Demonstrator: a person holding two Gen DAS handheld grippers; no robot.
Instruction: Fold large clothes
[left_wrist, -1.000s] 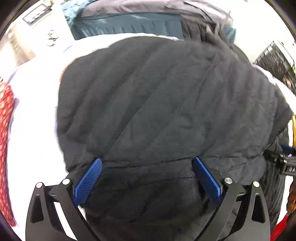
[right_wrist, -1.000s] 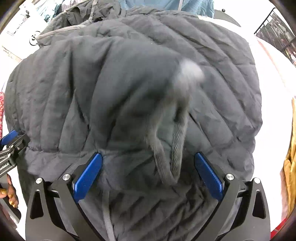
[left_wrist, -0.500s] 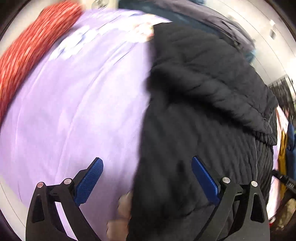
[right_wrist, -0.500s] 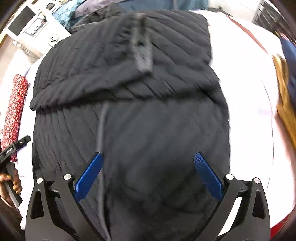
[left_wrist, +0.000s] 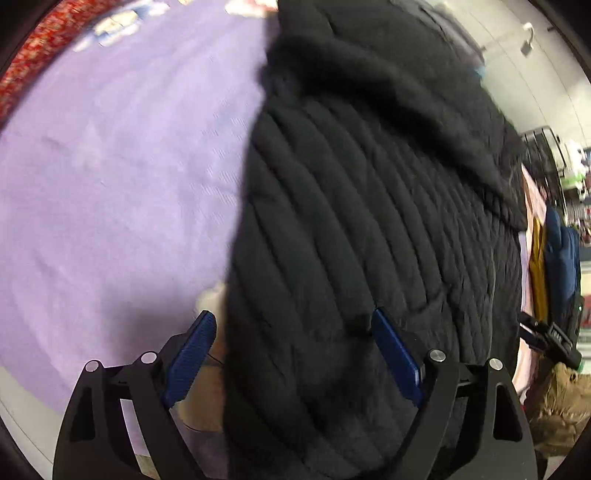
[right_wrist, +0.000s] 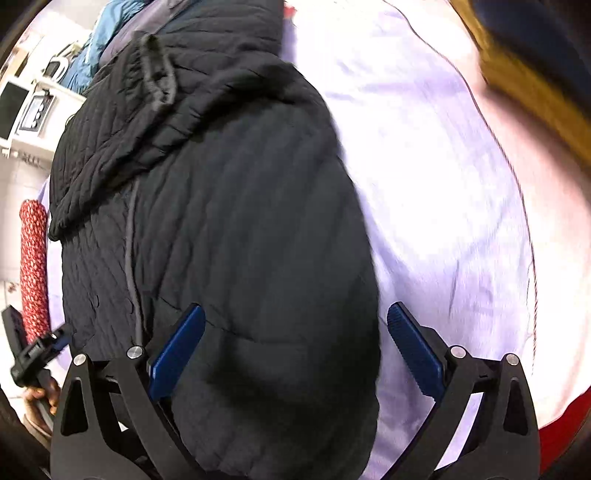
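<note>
Your left tongs (left_wrist: 291, 354) and right tongs (right_wrist: 295, 349) both hang spread wide over the black quilted jacket (right_wrist: 229, 229), gripping nothing. The jacket lies on a lilac sheet (left_wrist: 110, 184), its top part doubled over the body.

You are getting bright, even light on the sheet (right_wrist: 424, 184), which is washing out to near white right of the jacket (right_wrist: 240, 240) in the right wrist view. In the left wrist view the jacket (left_wrist: 351, 240) is smearing with motion blur and its quilting is losing detail. A soft shadow is falling on the sheet (left_wrist: 110, 203) beside the jacket's near edge. Fisheye bending is curving everything toward the dark rims.
</note>
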